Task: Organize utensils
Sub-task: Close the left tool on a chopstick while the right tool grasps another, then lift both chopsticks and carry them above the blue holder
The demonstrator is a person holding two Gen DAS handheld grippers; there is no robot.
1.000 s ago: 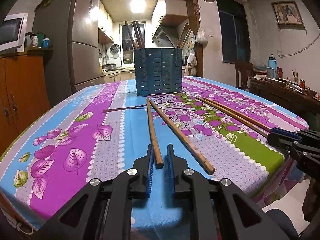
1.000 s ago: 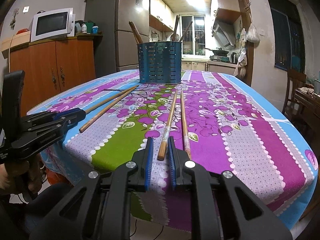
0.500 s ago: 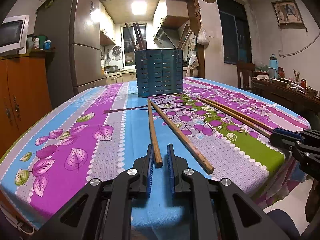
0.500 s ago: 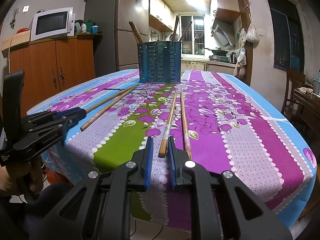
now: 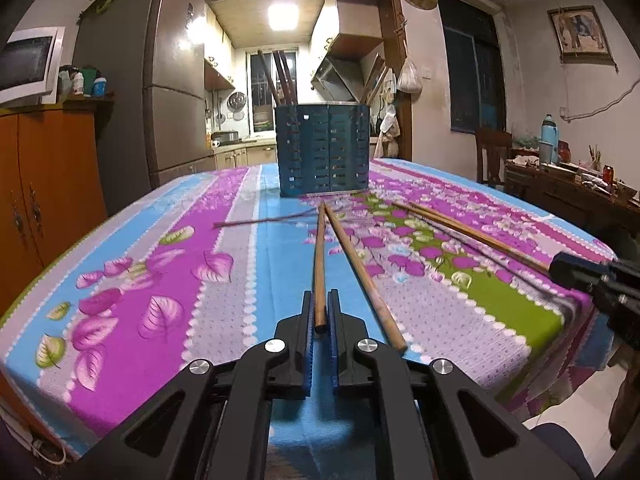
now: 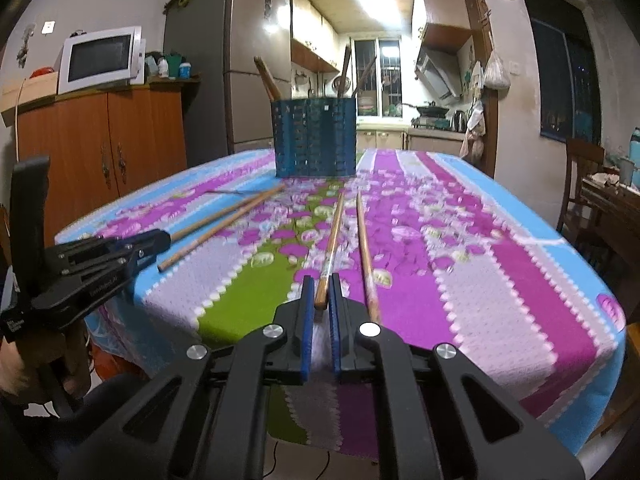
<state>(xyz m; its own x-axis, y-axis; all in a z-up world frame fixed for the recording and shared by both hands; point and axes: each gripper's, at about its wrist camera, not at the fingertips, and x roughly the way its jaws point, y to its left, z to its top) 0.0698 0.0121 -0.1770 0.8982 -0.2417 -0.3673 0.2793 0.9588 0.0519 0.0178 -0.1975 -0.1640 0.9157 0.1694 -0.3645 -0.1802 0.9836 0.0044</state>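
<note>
Left gripper [image 5: 320, 312] jaws have just closed on a chopstick [image 5: 319, 256]; right gripper [image 6: 321, 296] jaws have just closed on another chopstick [image 6: 331, 240], both lying on the surface [image 5: 132, 288].

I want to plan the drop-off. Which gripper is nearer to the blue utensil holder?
Roughly equal; I cannot tell. The left gripper and the right gripper both sit at the near table edge, each clamping a chopstick end, with the blue utensil holder far across.

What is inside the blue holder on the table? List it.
Several wooden chopsticks stand in the blue holder, their tops leaning out above the rim. Their lower ends and the holder's bottom are hidden by its slotted walls.
</note>
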